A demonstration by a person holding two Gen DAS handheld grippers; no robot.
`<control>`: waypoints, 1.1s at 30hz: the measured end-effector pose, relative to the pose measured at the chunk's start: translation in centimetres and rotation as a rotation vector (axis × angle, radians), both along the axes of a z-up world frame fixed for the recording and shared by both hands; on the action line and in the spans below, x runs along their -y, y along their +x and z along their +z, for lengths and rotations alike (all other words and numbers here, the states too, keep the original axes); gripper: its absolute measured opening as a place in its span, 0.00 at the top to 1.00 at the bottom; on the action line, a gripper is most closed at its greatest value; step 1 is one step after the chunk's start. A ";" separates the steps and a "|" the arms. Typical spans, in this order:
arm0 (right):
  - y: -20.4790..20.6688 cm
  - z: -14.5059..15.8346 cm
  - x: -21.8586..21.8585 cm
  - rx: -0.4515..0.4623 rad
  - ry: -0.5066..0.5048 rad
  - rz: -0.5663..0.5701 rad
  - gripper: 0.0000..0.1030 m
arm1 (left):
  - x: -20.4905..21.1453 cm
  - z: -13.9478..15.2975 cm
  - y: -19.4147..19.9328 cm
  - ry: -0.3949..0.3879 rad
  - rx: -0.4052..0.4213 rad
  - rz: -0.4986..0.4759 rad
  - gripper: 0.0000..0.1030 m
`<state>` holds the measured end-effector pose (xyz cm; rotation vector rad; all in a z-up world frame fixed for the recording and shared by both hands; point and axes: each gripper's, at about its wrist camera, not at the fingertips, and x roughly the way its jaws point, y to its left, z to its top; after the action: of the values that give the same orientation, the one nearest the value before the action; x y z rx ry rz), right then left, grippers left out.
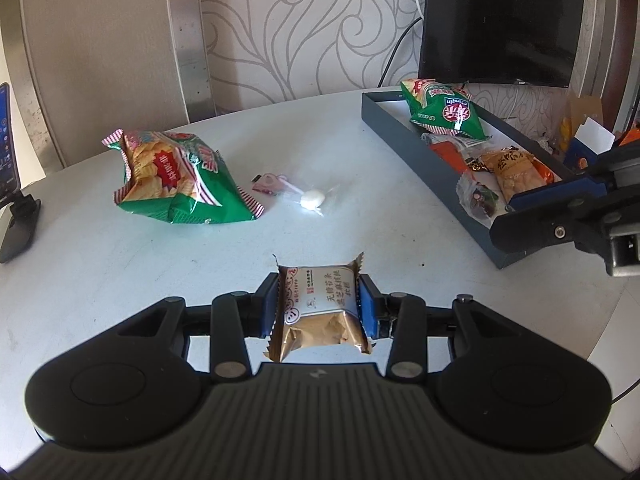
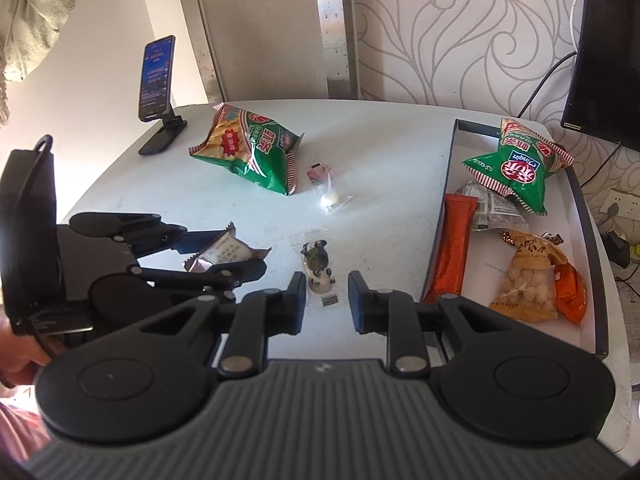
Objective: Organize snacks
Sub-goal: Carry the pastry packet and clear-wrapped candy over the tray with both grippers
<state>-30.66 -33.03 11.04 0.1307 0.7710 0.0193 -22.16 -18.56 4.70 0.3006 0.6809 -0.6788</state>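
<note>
Your left tool (image 1: 318,300) is clamped on a crinkled tan-and-silver foil pastry packet (image 1: 320,312), held above the smooth white desk (image 1: 120,272). Your right tool (image 2: 326,300) is closed as far as it goes, apparently grasping nothing; only its own view shows the small clear candy pouch (image 2: 318,268) lying beyond it, beside the dark rectangular tray (image 2: 444,200) of snacks.

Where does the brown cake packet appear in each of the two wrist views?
Left wrist view: the brown cake packet sits bottom centre, clamped by the left gripper.
Right wrist view: the packet is at middle left, in that same gripper, seen side-on.
Shared landmark: the green chip bag lying on the white table.
</note>
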 end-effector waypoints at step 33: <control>-4.2 1.2 8.6 0.017 -0.044 -0.240 0.75 | 13.5 1.8 -1.7 -0.053 0.043 -0.248 0.54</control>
<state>-34.83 -41.64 12.24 0.1808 0.7346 -0.2242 -23.86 -32.07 6.55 0.3532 0.5889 -0.9226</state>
